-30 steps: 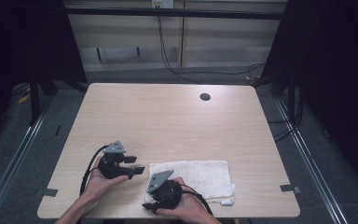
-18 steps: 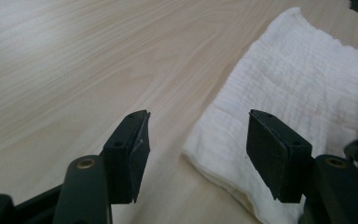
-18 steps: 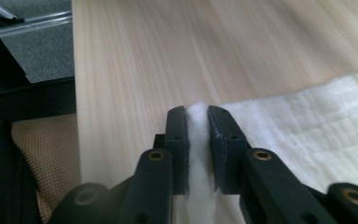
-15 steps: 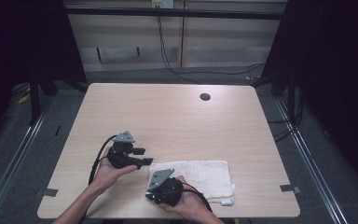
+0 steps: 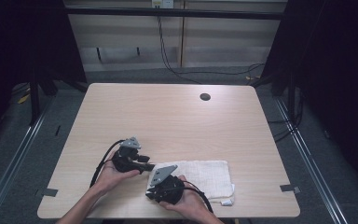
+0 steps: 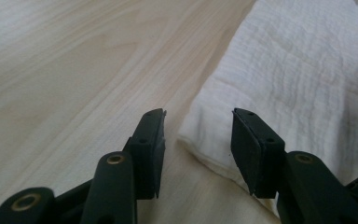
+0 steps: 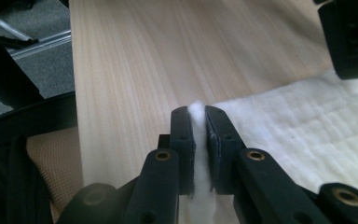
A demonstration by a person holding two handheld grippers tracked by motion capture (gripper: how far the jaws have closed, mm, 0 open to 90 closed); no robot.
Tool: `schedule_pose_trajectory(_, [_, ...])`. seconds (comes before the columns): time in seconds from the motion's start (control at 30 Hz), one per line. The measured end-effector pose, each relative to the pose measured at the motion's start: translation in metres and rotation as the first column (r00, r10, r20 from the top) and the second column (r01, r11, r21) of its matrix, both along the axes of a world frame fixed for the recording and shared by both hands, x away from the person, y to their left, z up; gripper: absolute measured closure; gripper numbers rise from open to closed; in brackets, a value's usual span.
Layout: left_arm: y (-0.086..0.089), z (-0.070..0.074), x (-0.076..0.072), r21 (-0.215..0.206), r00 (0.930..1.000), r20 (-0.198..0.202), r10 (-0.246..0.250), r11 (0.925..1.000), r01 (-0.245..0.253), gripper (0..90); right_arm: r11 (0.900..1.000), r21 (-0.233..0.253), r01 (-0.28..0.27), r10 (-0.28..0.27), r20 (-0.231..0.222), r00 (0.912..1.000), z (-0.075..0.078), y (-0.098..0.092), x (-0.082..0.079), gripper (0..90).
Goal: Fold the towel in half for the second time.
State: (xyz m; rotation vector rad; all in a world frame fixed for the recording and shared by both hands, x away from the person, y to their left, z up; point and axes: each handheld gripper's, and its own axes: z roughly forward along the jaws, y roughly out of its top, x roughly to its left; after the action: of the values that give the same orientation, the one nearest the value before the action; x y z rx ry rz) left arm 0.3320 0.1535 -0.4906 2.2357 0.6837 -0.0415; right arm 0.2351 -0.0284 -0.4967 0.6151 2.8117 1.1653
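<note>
Beside the pinched towel [image 5: 205, 175], bare table [image 5: 177, 121] surrounds both claws.

Both tongs black, brass-coloured pivot screws, grey three-cornered top plates, black trailing cables; forearms unsleeved.

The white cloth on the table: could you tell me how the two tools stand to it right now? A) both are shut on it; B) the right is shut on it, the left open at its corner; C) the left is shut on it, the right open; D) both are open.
B: the right tool pinches a fold of the white cloth, while the left tool stands open around its corner.
</note>
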Motion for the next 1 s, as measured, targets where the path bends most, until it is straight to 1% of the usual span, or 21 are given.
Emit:
schedule_pose_trajectory(0.03, [-0.001, -0.001, 0.001, 0.01, 1.0, 0.001, -0.004, 0.9999, 0.004, 56.8, 1.0, -0.003, 0.009, -0.009, -0.009, 0.9999, 0.0, 0.0, 0.0, 82.3])
schedule_pose_trajectory(0.07, [-0.001, -0.001, 0.002, 0.0, 0.9999, -0.011, -0.012, 0.9999, 0.012, 58.2, 1.0, -0.003, 0.009, -0.009, -0.009, 0.9999, 0.0, 0.0, 0.0, 82.3])
schedule_pose_trajectory(0.13, [-0.002, -0.001, 0.004, -0.003, 0.9997, -0.015, -0.017, 0.9998, 0.017, 59.4, 1.0, 0.001, 0.004, -0.004, -0.001, 1.0, 0.0, 0.0, 0.0, 82.3])
schedule_pose_trajectory(0.17, [-0.003, -0.001, 0.004, 0.002, 0.9995, -0.019, -0.026, 0.9997, 0.026, 61.6, 1.0, 0.001, 0.005, -0.005, -0.002, 1.0, 0.0, 0.0, 0.0, 82.3])
schedule_pose_trajectory(0.2, [-0.005, -0.003, 0.004, 0.018, 0.9993, -0.013, -0.036, 0.9992, 0.036, 62.8, 1.0, -0.001, 0.005, -0.005, -0.003, 1.0, 0.0, 0.0, 0.0, 82.4])
schedule_pose_trajectory(0.27, [-0.008, -0.005, 0.003, 0.03, 0.999, -0.017, -0.041, 0.9987, 0.041, 63.2, 1.0, -0.01, -0.001, 0.001, -0.007, 1.0, 0.001, 0.0, 0.001, 82.4])
schedule_pose_trajectory(0.33, [-0.008, -0.005, 0.003, 0.03, 0.9984, -0.016, -0.054, 0.9981, 0.054, 66.2, 1.0, -0.012, -0.008, 0.008, -0.008, 0.9999, 0.001, 0.001, 0.002, 82.6])
schedule_pose_trajectory(0.37, [-0.008, -0.005, 0.002, 0.027, 0.9979, -0.026, -0.06, 0.9978, 0.061, 67.5, 1.0, -0.012, -0.005, 0.004, -0.006, 1.0, 0.001, 0.0, 0.001, 82.6])
schedule_pose_trajectory(0.43, [-0.007, -0.005, 0.0, 0.04, 0.9971, -0.011, -0.076, 0.9963, 0.076, 72.6, 1.0, -0.008, 0.0, 0.0, -0.008, 1.0, 0.001, 0.0, 0.001, 82.6])
schedule_pose_trajectory(0.53, [-0.004, -0.007, 0.002, 0.022, 0.9964, -0.021, -0.082, 0.9963, 0.083, 79.9, 1.0, -0.007, 0.011, -0.011, -0.007, 0.9999, 0.001, 0.001, -0.001, 82.7])
schedule_pose_trajectory(0.57, [-0.004, -0.007, 0.002, 0.011, 0.9966, -0.027, -0.078, 0.9968, 0.079, 82.7, 1.0, -0.008, 0.011, -0.011, 0.0, 0.9999, 0.001, 0.001, -0.001, 82.8])
schedule_pose_trajectory(0.6, [-0.005, -0.007, 0.001, 0.022, 0.9975, -0.019, -0.068, 0.9974, 0.069, 85.0, 1.0, 0.001, 0.008, -0.008, 0.006, 1.0, 0.0, 0.002, -0.002, 82.8])
schedule_pose_trajectory(0.63, [-0.004, -0.007, 0.001, 0.002, 0.9971, -0.027, -0.071, 0.9974, 0.071, 85.8, 1.0, -0.003, 0.015, -0.015, 0.003, 0.9999, 0.001, 0.003, -0.004, 82.9])
schedule_pose_trajectory(0.67, [-0.003, -0.006, 0.001, -0.013, 0.997, -0.028, -0.071, 0.9974, 0.071, 86.1, 1.0, -0.01, 0.009, -0.009, 0.008, 0.9999, 0.001, 0.003, -0.004, 82.9])
schedule_pose_trajectory(0.7, [-0.002, -0.005, 0.001, -0.01, 0.9974, -0.024, -0.069, 0.9976, 0.068, 86.3, 1.0, -0.008, 0.007, -0.006, 0.003, 1.0, 0.002, 0.004, -0.004, 83.0])
schedule_pose_trajectory(0.73, [-0.001, -0.004, 0.001, -0.021, 0.9976, -0.019, -0.066, 0.9976, 0.066, 86.4, 1.0, -0.004, 0.009, -0.009, -0.003, 1.0, 0.002, 0.004, -0.004, 83.0])
schedule_pose_trajectory(0.77, [0.0, -0.003, 0.001, -0.025, 0.9975, -0.028, -0.065, 0.9976, 0.065, 86.4, 1.0, -0.004, 0.01, -0.01, -0.003, 0.9999, 0.002, 0.003, -0.004, 83.0])
schedule_pose_trajectory(0.8, [0.002, -0.003, 0.002, -0.03, 0.9978, -0.022, -0.062, 0.9977, 0.061, 86.4, 1.0, -0.003, 0.009, -0.009, 0.0, 1.0, 0.002, 0.003, -0.004, 83.0])
schedule_pose_trajectory(0.83, [0.002, -0.002, 0.001, -0.038, 0.9982, -0.026, -0.055, 0.9978, 0.054, 86.5, 1.0, -0.002, 0.006, -0.006, 0.001, 1.0, 0.002, 0.003, -0.004, 83.0])
schedule_pose_trajectory(0.9, [0.004, -0.001, 0.001, -0.036, 0.9985, -0.021, -0.051, 0.9981, 0.051, 86.5, 1.0, 0.005, 0.009, -0.009, 0.003, 1.0, 0.004, 0.003, -0.004, 83.0])
schedule_pose_trajectory(1.0, [0.005, -0.001, 0.001, -0.061, 0.9991, -0.024, -0.035, 0.9976, 0.033, 86.4, 1.0, 0.017, 0.009, -0.01, 0.005, 0.9999, 0.008, 0.001, -0.003, 83.0])
